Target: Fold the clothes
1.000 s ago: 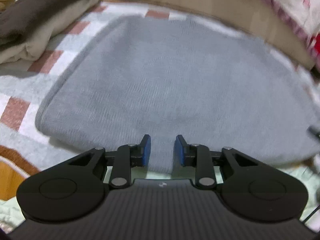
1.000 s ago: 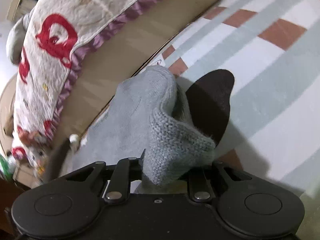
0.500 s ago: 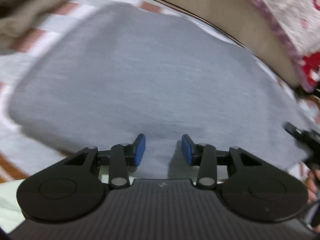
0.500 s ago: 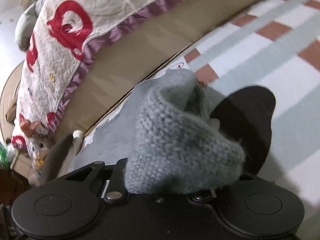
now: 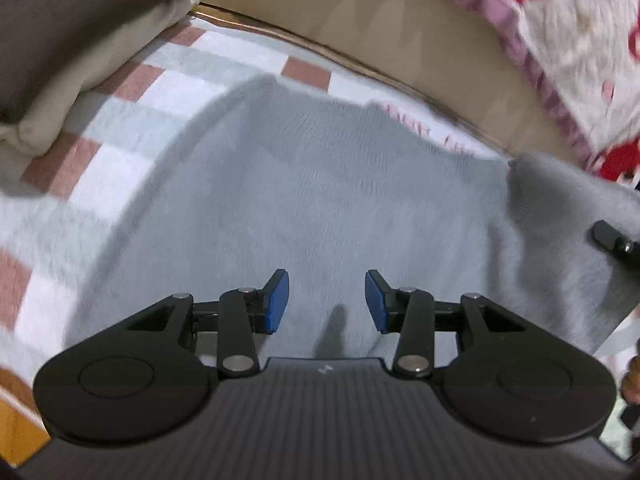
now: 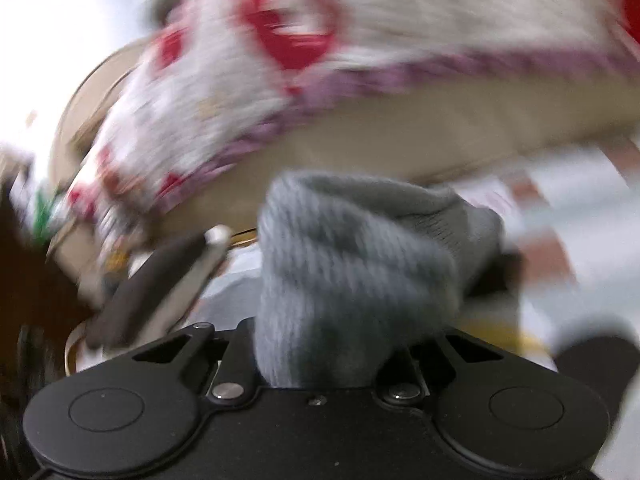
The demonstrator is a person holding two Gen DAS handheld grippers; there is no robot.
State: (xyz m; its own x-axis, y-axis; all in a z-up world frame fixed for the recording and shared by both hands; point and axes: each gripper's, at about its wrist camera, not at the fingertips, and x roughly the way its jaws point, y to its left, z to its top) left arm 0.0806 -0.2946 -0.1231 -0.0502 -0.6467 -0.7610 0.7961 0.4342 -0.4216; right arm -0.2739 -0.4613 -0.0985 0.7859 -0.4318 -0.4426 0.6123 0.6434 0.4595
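Checked in pale blue, white and brick red, the blanket covers the bed under both of my tools, and a tan padded edge runs along its far side. Over that edge hangs a white quilt with red shapes and a purple frilled border; the right wrist view shows the same quilt, badly smeared by blur.

At the far left of the left view lies a small stack of folded clothes, a dark brown piece on top of a cream one.

Spread across the blanket is the grey knitted sweater, mostly flat. Its right-hand part rises off the bed in a lifted fold toward the edge of the left view.

My left gripper hangs above the near edge of the sweater. Its blue-padded fingers are spread and have just been widening, with nothing between them; only grey knit shows below the gap.

My right gripper pinches a thick bunch of the same sweater. The wool bulges up over the fingers and hides their tips completely, and they have just been closing a little further on it. The bunch stands raised between the camera and the tan edge, clear of the blanket beyond. In the left view a black part of this right tool pokes in at the right margin, against the lifted fold.
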